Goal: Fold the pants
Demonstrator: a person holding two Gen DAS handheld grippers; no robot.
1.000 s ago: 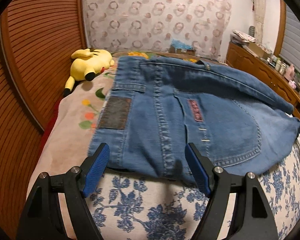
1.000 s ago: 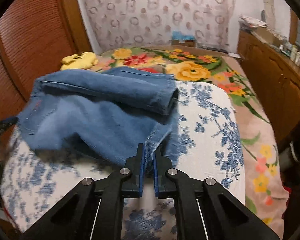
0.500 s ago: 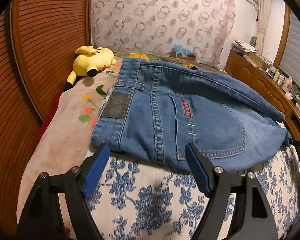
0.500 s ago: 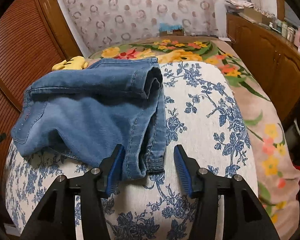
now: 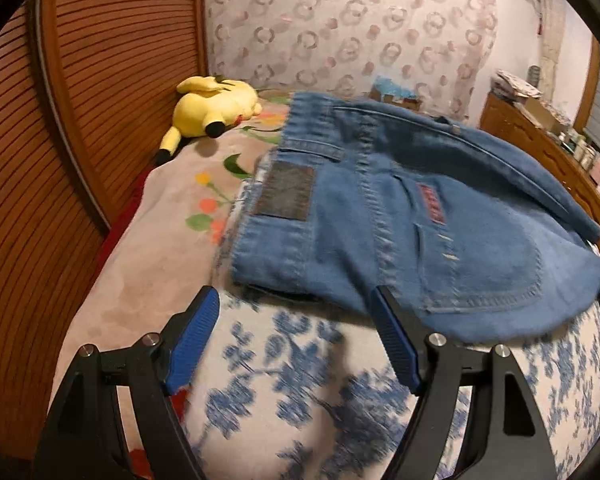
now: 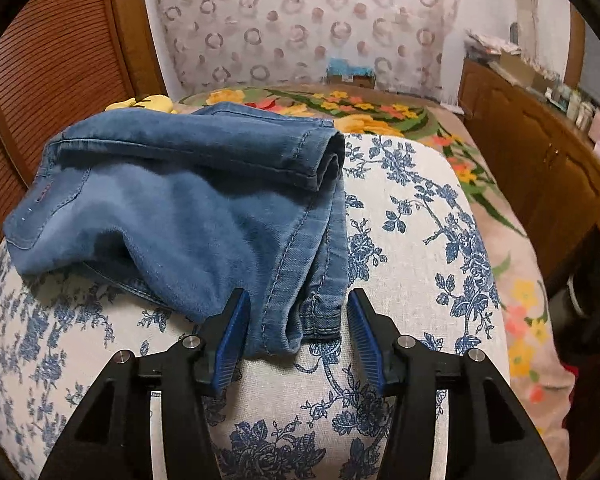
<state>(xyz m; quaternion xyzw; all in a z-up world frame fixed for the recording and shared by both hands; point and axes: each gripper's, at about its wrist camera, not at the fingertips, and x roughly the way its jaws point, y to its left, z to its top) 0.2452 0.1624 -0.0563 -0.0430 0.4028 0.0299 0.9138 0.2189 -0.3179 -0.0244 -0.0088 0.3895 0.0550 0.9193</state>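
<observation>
The jeans (image 5: 400,216) lie folded at frame centre on the blue-flowered cloth (image 5: 300,380), waistband toward the left. The left gripper (image 5: 296,336) is spread, empty, just short of the waistband edge. The right gripper (image 6: 296,328) is spread, its fingers either side of the leg hem (image 6: 300,312), not pinching. A yellow plush toy (image 5: 212,106) lies at upper left.

The bed (image 5: 148,264) has a pink flower blanket. A white cloth with blue flowers (image 6: 412,208) lies on it. Folded blue jeans (image 5: 420,216) lie on the cloth. A yellow Pikachu toy (image 5: 212,106) lies on the blanket
</observation>
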